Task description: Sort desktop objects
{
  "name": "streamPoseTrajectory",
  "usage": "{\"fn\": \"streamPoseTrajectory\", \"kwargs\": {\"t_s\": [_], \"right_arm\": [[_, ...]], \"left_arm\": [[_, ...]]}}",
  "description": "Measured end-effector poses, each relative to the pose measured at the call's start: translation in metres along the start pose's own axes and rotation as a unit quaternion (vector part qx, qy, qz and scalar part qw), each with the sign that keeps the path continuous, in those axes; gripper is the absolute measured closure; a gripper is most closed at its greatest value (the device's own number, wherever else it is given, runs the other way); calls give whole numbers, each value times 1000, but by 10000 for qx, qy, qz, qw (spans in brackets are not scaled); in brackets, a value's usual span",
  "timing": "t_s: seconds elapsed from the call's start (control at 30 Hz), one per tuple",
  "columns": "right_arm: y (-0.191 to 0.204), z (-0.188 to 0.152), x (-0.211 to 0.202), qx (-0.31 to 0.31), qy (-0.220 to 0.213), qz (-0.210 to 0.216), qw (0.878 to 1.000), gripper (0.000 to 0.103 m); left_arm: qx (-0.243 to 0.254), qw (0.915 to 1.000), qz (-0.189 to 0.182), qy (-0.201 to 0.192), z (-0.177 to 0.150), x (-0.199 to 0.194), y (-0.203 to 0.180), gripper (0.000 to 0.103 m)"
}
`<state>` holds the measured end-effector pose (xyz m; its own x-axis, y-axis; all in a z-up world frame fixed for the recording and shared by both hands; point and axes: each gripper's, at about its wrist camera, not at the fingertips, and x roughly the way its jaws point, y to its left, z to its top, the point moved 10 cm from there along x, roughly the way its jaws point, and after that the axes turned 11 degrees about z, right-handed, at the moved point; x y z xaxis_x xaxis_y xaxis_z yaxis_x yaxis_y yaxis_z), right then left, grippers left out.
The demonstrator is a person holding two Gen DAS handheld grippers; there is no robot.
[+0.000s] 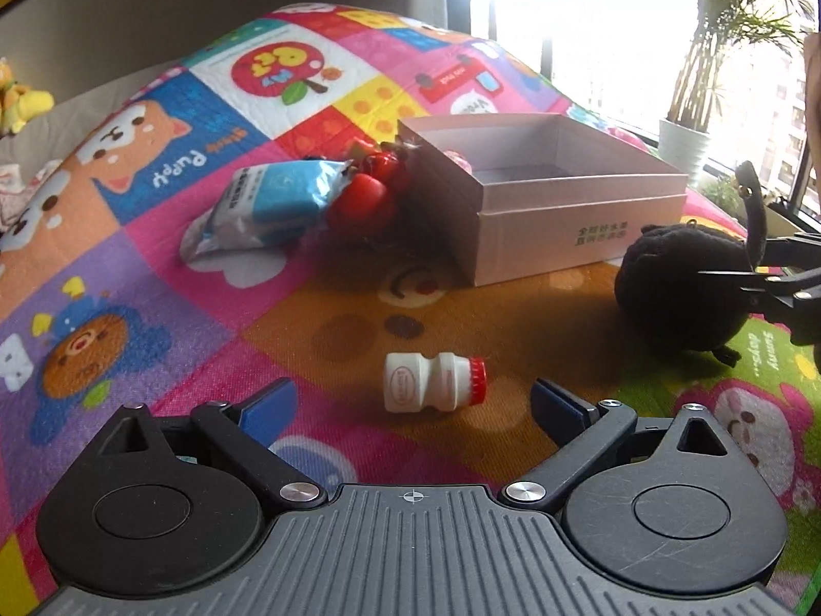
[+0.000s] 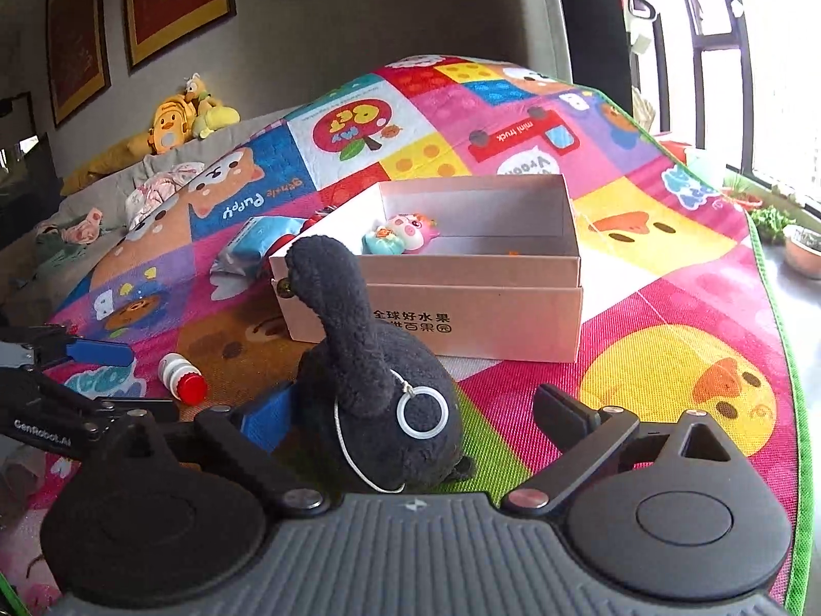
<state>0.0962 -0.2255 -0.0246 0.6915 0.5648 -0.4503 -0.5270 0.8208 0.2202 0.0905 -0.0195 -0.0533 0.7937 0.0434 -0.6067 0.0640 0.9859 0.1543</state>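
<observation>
A small white bottle with a red cap [image 1: 433,379] lies on its side on the colourful play mat [image 1: 154,308], just ahead of my open left gripper [image 1: 415,405] and between its blue fingertips without touching them. In the right wrist view the bottle [image 2: 182,377] lies at the left. A black plush toy [image 2: 379,400] stands between the wide-open fingers of my right gripper [image 2: 415,421]; the right finger [image 2: 564,418] is clear of it. Behind it an open pale cardboard box [image 2: 487,328] holds a pink pig toy [image 2: 410,228] and a teal toy [image 2: 382,241].
A blue-and-silver packet [image 1: 272,200] and a red fruit toy [image 1: 369,190] lie left of the box [image 1: 580,236]. Yellow plush toys [image 2: 179,113] sit on the sofa behind. The mat's green edge [image 2: 800,410] runs along the right, with potted plants [image 1: 682,143] by the window.
</observation>
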Motion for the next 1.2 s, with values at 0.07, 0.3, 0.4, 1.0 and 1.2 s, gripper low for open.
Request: {"fn": "streamPoseTrajectory", "kwargs": {"t_s": [0.07,0.3,0.4,1.0,1.2], "right_arm": [[3,-1,0,-114,-11,-22,9999,5],[16,-2,2,-482,24,-11,9988,5],[20,-2,3,-641,61,-91,9979,5],[-11,109,-64,-346,-899,-327,9948,38],[-39,141,-83,-312,-1202,-792,9891,38]], "left_arm": [[-42,10000,-6,71,1,6,-3,27],[-52,9999,106,89,2,10,-6,44],[32,10000,35,71,2,6,-10,55],[653,9887,-78,-1347,136,-20,-58,55],[341,9930,-215,-1110,145,4,-62,25]]}}
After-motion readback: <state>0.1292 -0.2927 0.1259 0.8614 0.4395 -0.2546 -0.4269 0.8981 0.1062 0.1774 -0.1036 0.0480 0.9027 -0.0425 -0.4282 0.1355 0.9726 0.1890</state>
